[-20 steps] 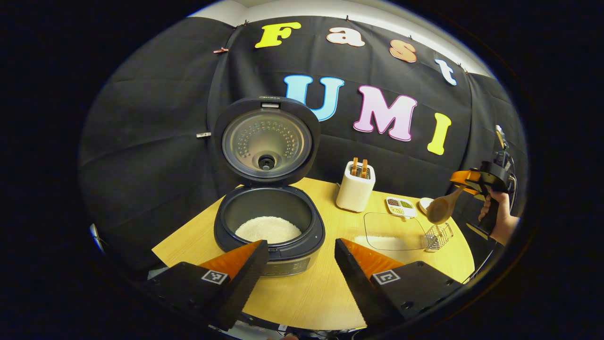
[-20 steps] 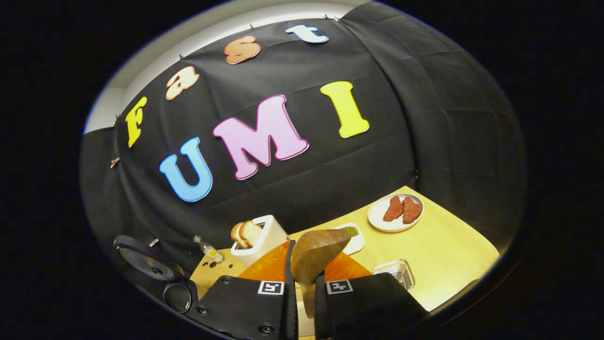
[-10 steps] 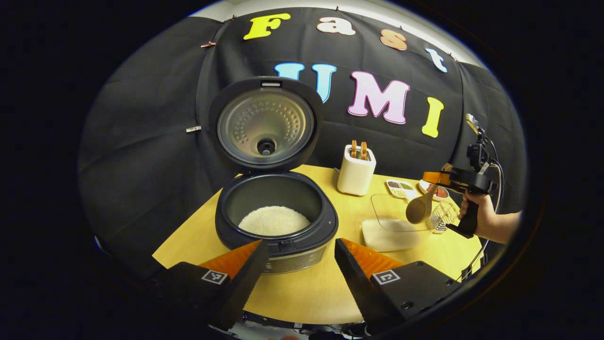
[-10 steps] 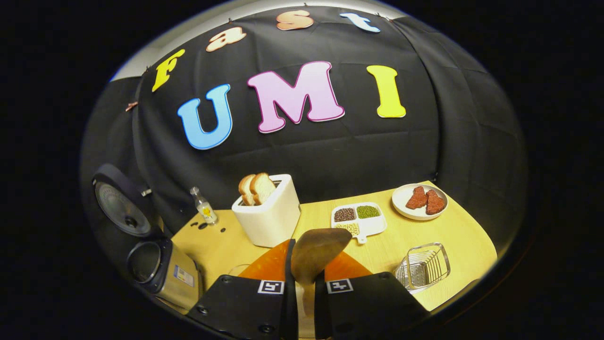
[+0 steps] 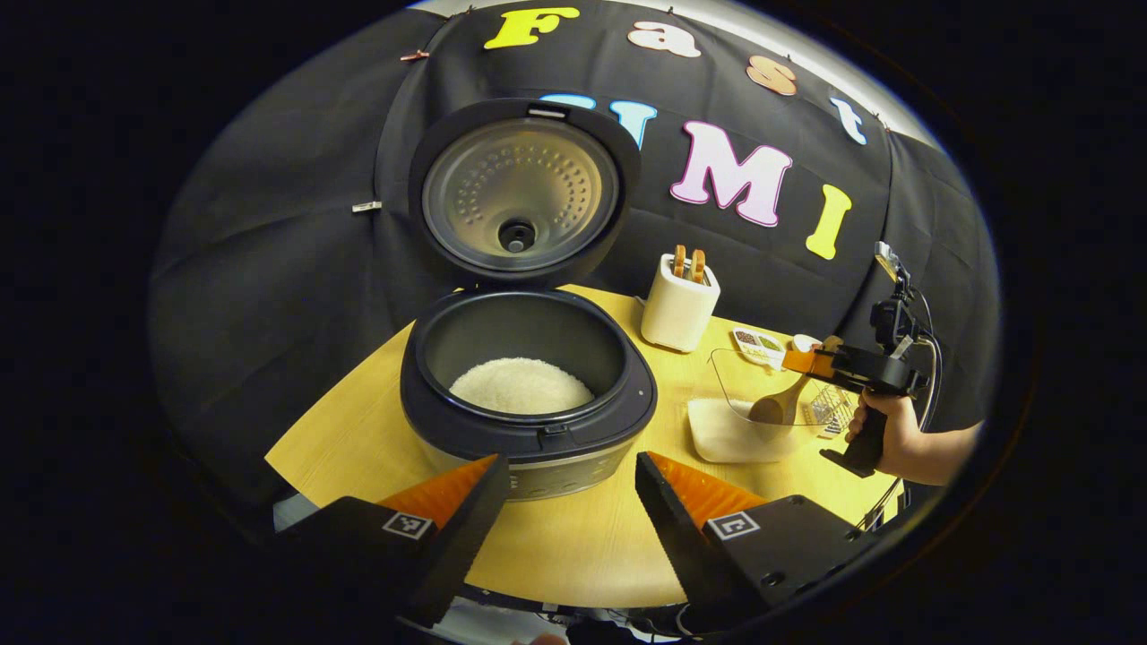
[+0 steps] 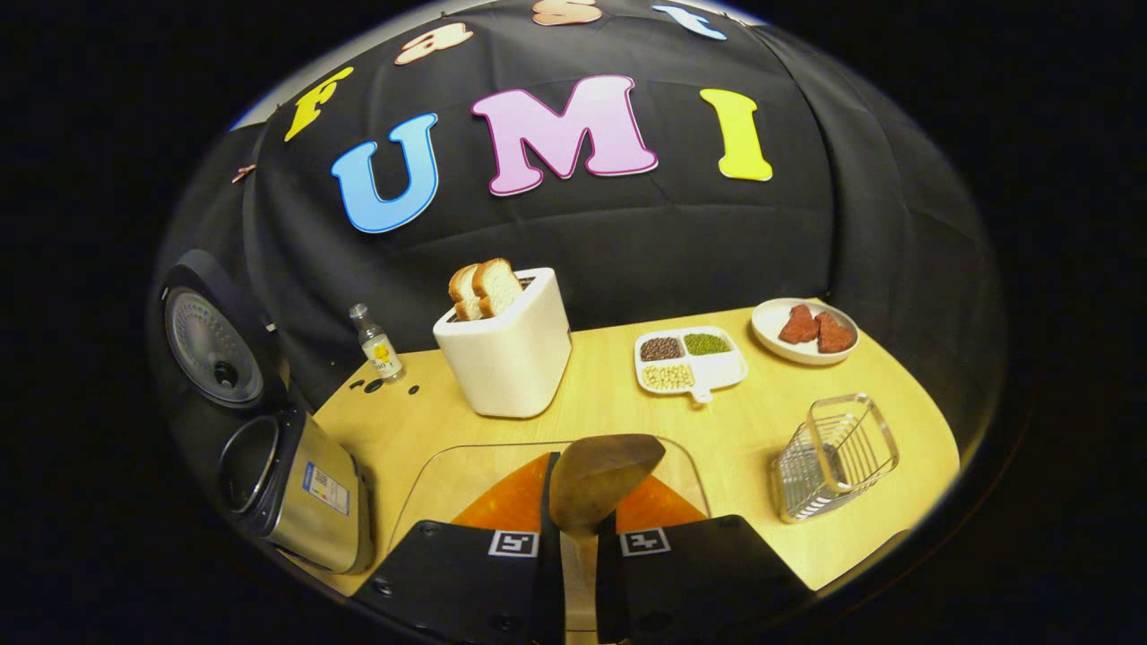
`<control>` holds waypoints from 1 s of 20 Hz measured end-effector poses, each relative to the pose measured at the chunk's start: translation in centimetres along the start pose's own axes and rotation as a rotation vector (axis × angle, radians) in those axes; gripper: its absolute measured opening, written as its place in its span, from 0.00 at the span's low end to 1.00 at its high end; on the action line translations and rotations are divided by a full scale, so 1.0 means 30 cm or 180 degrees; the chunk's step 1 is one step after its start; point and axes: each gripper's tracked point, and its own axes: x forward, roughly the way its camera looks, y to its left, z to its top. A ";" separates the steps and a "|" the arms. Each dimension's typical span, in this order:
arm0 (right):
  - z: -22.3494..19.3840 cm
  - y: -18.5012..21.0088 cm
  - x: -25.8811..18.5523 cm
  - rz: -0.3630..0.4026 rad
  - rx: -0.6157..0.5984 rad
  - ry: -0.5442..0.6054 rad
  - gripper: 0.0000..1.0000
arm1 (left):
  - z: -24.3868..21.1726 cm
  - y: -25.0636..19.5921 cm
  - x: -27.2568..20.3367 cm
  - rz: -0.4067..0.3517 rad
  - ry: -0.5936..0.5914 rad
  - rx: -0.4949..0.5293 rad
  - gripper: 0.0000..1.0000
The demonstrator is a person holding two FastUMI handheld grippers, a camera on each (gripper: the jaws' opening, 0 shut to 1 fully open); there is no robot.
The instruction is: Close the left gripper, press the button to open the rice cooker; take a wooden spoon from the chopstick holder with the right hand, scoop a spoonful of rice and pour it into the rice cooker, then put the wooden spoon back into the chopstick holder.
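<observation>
Over the clear bowl [image 5: 748, 408], right gripper [image 6: 573, 502] clamping wooden spoon [image 6: 602, 475], now lower, left gripper [image 5: 569, 488] wide.

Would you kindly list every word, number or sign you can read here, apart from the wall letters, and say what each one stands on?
No text here can be read.
Sticker on the rice cooker: too small to read.
Label on the small bottle: blurred.
Square tag on the left gripper: a coded pattern, no words.
</observation>
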 end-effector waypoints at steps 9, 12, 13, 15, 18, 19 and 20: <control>-0.058 0.162 0.047 0.0063 0.0950 0.0382 0.18 | 0.022 0.043 -0.035 0.0019 -0.0080 -0.0427 0.95; -0.058 0.166 0.050 0.0051 0.1254 0.0521 0.18 | 0.041 0.045 -0.068 -0.0002 -0.0131 -0.0449 0.95; -0.049 0.159 0.051 0.0032 0.1308 0.0523 0.18 | 0.051 0.044 -0.069 -0.0009 -0.0157 -0.0460 0.95; -0.023 0.144 0.044 -0.0006 0.1403 0.0491 0.18 | 0.065 0.045 -0.071 -0.0014 -0.0189 -0.0470 0.95; 0.014 0.108 0.024 -0.0049 0.1609 0.0435 0.13 | 0.108 0.048 -0.082 -0.0031 -0.0296 -0.0405 0.95; 0.020 0.086 0.011 -0.0084 0.1676 0.0436 0.18 | 0.120 0.048 -0.086 -0.0046 -0.0328 -0.0373 0.95; 0.027 0.061 -0.002 -0.0131 0.1754 0.0430 0.18 | 0.133 0.051 -0.091 -0.0054 -0.0364 -0.0340 0.95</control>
